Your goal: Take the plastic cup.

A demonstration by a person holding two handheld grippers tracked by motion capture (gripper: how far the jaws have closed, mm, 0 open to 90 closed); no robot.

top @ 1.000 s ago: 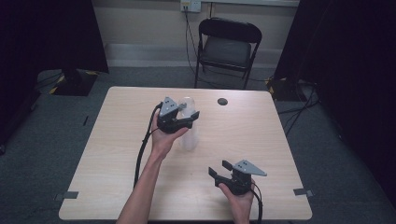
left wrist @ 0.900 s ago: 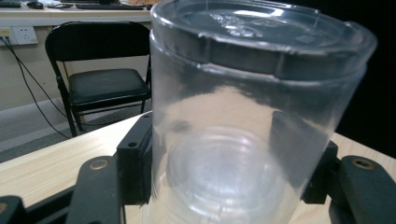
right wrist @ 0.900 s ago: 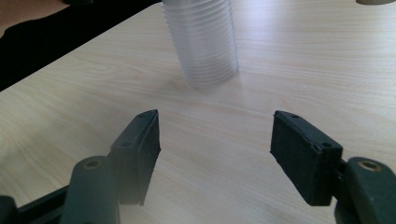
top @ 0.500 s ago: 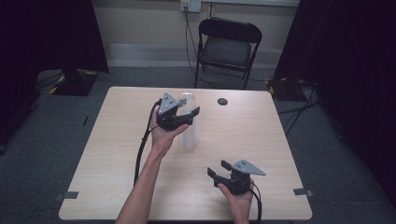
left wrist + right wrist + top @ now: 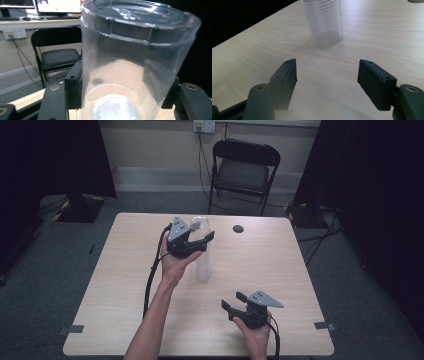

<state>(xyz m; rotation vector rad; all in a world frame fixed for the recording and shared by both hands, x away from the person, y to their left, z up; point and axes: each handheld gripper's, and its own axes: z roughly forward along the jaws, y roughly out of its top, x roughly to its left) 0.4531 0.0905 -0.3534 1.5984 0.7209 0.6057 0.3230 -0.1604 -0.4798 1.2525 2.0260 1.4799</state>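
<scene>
Dark curtains and a folding chair back the pale worktop, bare toward every edge. Mid-worktop stands a clear cup stack; the left claw has just been closing and grasps its upper part. Near the front edge, well apart, the right claw gapes, released. A small dark disc lies behind.
</scene>
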